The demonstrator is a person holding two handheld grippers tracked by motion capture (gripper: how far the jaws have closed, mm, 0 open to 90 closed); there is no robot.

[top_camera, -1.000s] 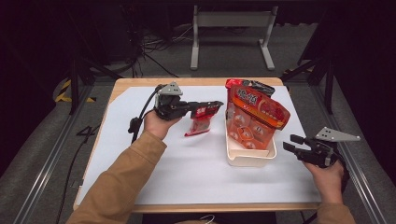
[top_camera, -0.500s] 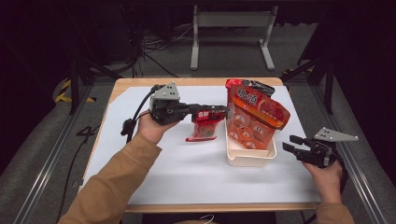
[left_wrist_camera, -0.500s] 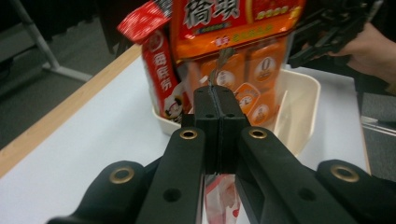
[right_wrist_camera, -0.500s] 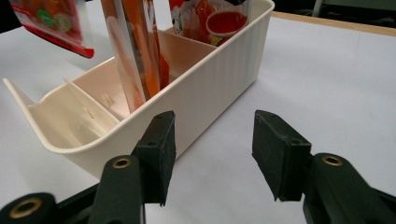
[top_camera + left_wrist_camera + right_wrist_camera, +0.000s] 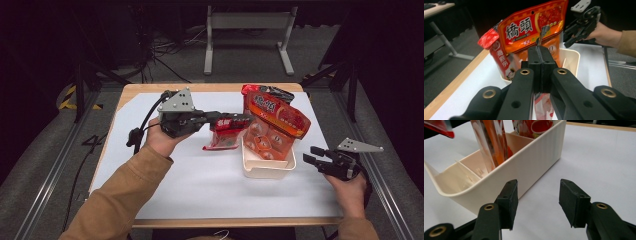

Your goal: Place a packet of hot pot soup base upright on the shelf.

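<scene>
Two grippers work around one cream bin [image 5: 268, 170], and the high view gives the layout: the bin stands on the white table cover [image 5: 200, 195] with a large orange packet [image 5: 274, 120] propped upright in it and a second, dark-topped packet [image 5: 267, 92] behind. The left gripper [image 5: 239, 120] comes in level from the bin's left, its jaws clamped on the top edge of a small red sachet [image 5: 222, 136], which hangs in the air just left of the bin. Gripping the top seam lets the sachet dangle straight, probably so it can be lowered upright into a free compartment. The right gripper [image 5: 312, 156] sits low just right of the bin, jaws apart and holding nothing, seemingly ready to steady the bin if needed. In the left gripper view, the jaws are pressed flat together on the sachet [image 5: 543, 105], whose clear edge pokes out above them; straight ahead stand the orange packet [image 5: 531, 30] and a red packet [image 5: 499, 57] leaning at its left, all in the bin [image 5: 571, 58]. The right gripper [image 5: 584, 23] waits beyond the bin. In the right gripper view, the gripper [image 5: 537, 202] shows its pads [image 5: 510, 202] parted over bare cover beside the bin's wall [image 5: 524, 172]. Dividers split the bin, and the near compartment looks free, a likely home for the sachet.
</scene>
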